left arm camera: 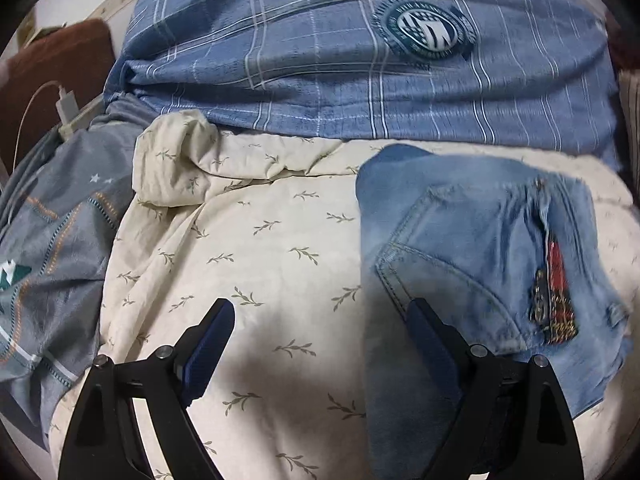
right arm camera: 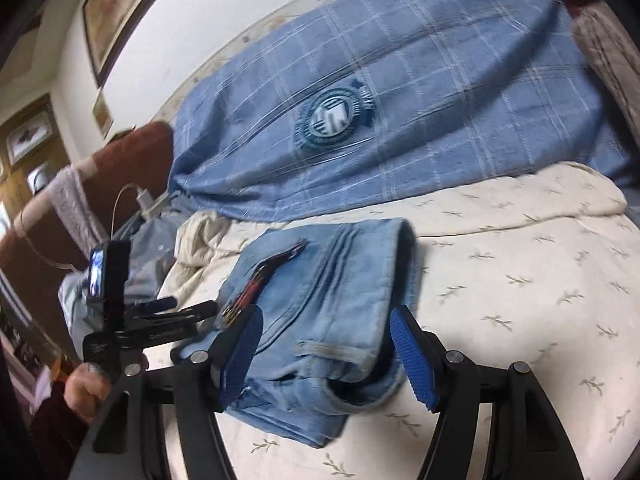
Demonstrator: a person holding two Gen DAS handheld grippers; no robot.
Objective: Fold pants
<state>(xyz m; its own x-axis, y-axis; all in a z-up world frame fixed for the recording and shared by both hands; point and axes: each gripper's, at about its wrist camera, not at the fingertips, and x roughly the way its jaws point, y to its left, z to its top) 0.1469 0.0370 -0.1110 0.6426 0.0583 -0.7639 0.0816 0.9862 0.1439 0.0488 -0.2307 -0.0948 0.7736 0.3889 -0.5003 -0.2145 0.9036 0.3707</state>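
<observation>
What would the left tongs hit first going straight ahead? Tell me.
Probably the cream leaf-print sheet: the open left tongs frame bare bedding. The folded jeans lie just beside the line, though depth is unclear.

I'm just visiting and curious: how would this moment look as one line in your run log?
pants: folded bundle on cream sheet | left hand-held gripper: open, empty | right hand-held gripper: open, pants between jaws, not gripped | stage: fold looks done

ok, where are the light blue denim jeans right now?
The folded light blue denim jeans lie on the cream leaf-print bedsheet, in front of the blue plaid pillow: centre in the right wrist view, at right in the left wrist view.
</observation>
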